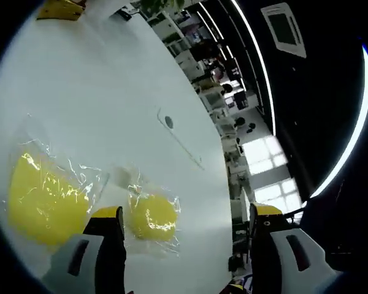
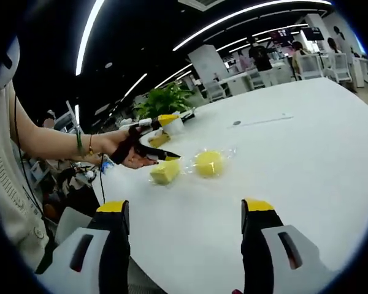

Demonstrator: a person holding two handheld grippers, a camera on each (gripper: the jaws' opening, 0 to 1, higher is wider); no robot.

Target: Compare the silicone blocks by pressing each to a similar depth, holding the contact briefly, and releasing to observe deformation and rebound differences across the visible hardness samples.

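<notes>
Two bagged yellow silicone blocks (image 2: 165, 172) (image 2: 209, 163) lie on the white table (image 2: 282, 153) (wrappers clear). At ten o'clock, the left hand-held gripper (image 2: 162, 138) hovers near them, jaws apart. The right hand-held gripper (image 2: 185, 211) is apart too.

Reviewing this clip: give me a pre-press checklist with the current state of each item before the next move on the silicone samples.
1. Both samples on the white table: ok; round yellow block and square yellow block lie apart.
2. Wrappers off for direct contact: not ok; both sit in clear bags.
3. Left tool open: ok; jaws spread wide.
4. Left tool contacting a block: not ok; none sits between its jaws, round block beside one jaw.
5. Right tool clear of samples: ok; open, blocks well ahead.
6. Press depth reference: cannot tell.
</notes>
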